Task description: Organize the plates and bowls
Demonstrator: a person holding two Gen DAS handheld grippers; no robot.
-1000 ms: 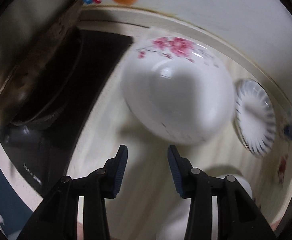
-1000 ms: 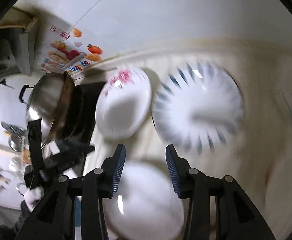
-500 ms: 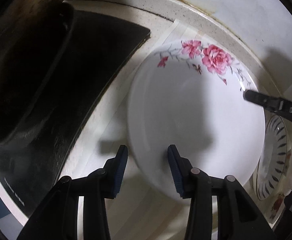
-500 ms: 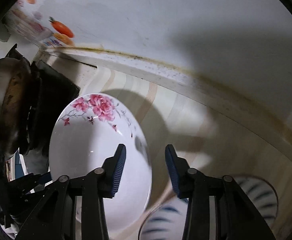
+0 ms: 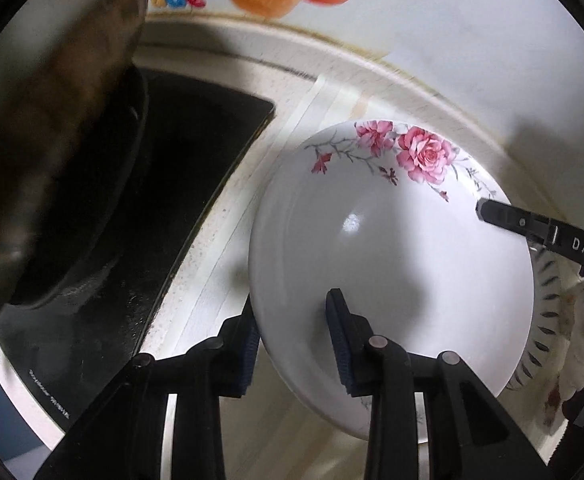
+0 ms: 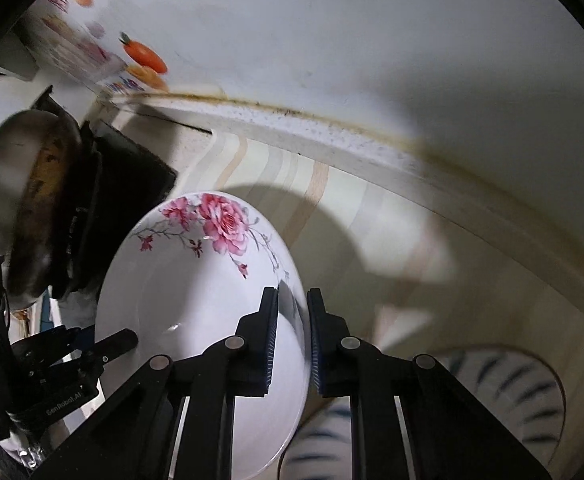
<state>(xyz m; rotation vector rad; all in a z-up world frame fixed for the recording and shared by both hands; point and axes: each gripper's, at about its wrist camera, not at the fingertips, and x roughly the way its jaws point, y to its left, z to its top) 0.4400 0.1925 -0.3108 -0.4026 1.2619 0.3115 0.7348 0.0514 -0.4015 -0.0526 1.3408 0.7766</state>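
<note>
In the left wrist view, the left gripper (image 5: 293, 340) straddled the near rim of the rose-printed plate (image 5: 387, 248), its fingers (image 5: 337, 344) either side, above the tabletop (image 5: 228, 264) beside the black stove (image 5: 180, 184).

In the right wrist view, the right gripper (image 6: 292, 336) had its fingers (image 6: 270, 340) clamped on the plate's rim, with a blue-striped plate (image 6: 503, 392) beneath.

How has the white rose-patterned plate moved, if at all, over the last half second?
Yes. The white rose-patterned plate has shifted right, away from the black stovetop, and its near rim now sits between the left tool's fingers.
</note>
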